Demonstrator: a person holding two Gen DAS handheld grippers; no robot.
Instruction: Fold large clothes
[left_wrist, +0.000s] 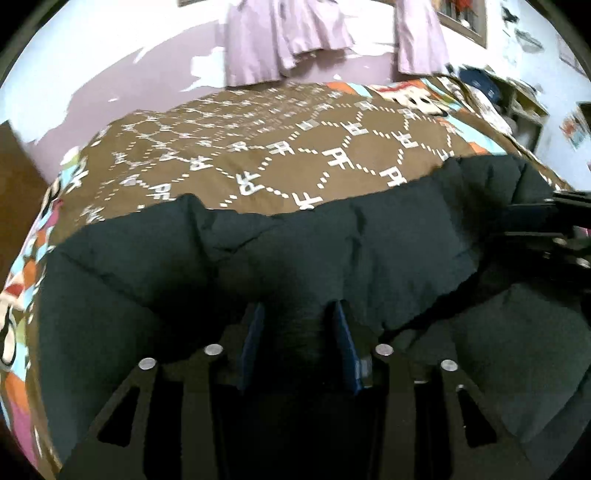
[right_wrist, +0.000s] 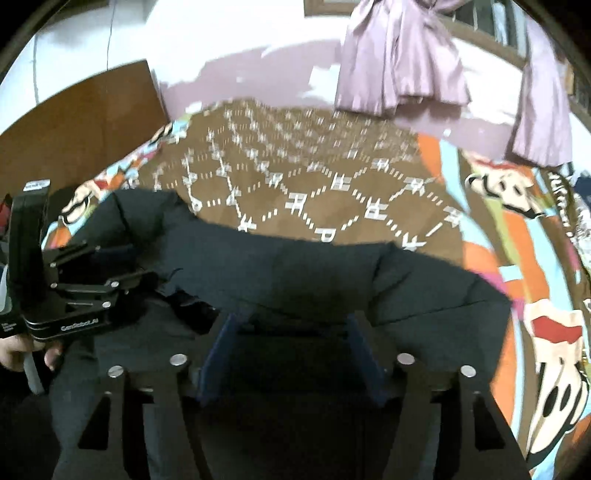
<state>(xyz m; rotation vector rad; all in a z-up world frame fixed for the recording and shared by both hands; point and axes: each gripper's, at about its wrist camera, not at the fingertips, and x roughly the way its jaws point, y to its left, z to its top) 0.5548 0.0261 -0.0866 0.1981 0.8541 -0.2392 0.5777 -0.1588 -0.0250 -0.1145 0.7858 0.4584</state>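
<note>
— Surroundings first: what lies about?

— Brown bedspread (left_wrist: 258, 155) with white dashed diamonds and a cartoon border, under one dark padded jacket (left_wrist: 332, 240). Two lilac curtain panels (right_wrist: 402, 62) hang behind; a brown headboard (right_wrist: 74, 122) stands at left.

— Jaws?

— My left gripper (left_wrist: 299, 332) stands part open, jacket cloth between its fingers; I cannot tell if they pinch. My right gripper (right_wrist: 291, 343) stands wide, empty, over the jacket.

— Writing?

— "GenRobot.AI" on the left gripper's body.

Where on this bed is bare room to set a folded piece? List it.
Free: brown patterned bedspread between the dark padded garment and the far wall under the purple curtains. Crowded: the near side, under the garment and both grippers.
</note>
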